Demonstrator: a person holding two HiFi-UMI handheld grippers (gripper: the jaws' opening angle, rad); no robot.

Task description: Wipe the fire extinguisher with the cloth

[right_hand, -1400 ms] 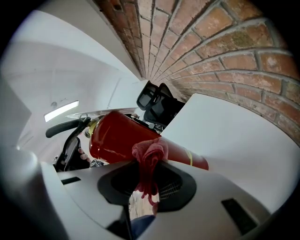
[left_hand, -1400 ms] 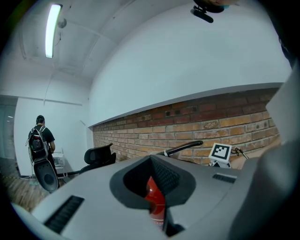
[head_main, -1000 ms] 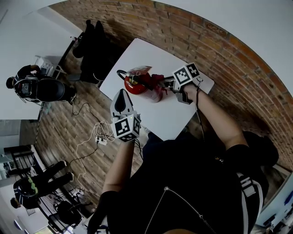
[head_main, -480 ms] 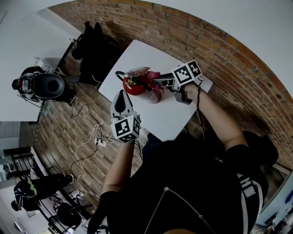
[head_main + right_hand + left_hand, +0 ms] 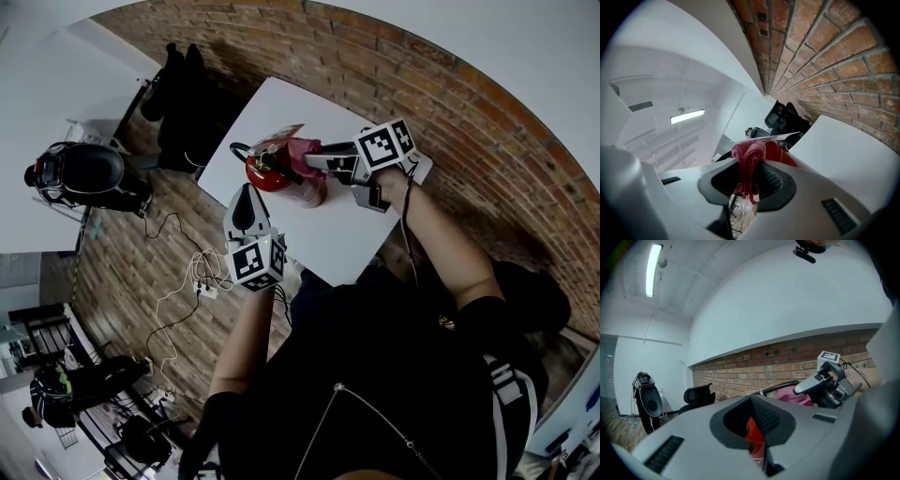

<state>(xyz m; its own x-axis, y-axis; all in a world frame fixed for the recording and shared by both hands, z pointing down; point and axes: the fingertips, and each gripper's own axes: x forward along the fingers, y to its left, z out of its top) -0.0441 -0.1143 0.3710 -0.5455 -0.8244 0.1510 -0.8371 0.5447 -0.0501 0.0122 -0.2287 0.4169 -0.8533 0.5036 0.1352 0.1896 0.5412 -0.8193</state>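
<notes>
The extinguisher point(image 5: 279, 178) sits on the white table point(image 5: 342, 248), its black hose point(image 5: 242, 150) curling off one side. Right on top of it is the pink cloth point(image 5: 302, 150), pinched tight in the right gripper point(image 5: 317, 161) and pressed against the extinguisher's head. The left gripper point(image 5: 247, 202) hangs just beside the extinguisher's red body, nose pointed at it, jaws together with nothing between them. Beyond the extinguisher there's a brick wall point(image 5: 787, 357).

The person wears a black short-sleeved top point(image 5: 375, 375) with white stripes at the right shoulder. The left gripper point(image 5: 246, 190) and right gripper point(image 5: 311, 160) are pale grey, each with a black-and-white marker cube point(image 5: 255, 262). A thin dark cable point(image 5: 405, 225) runs along the right forearm.
</notes>
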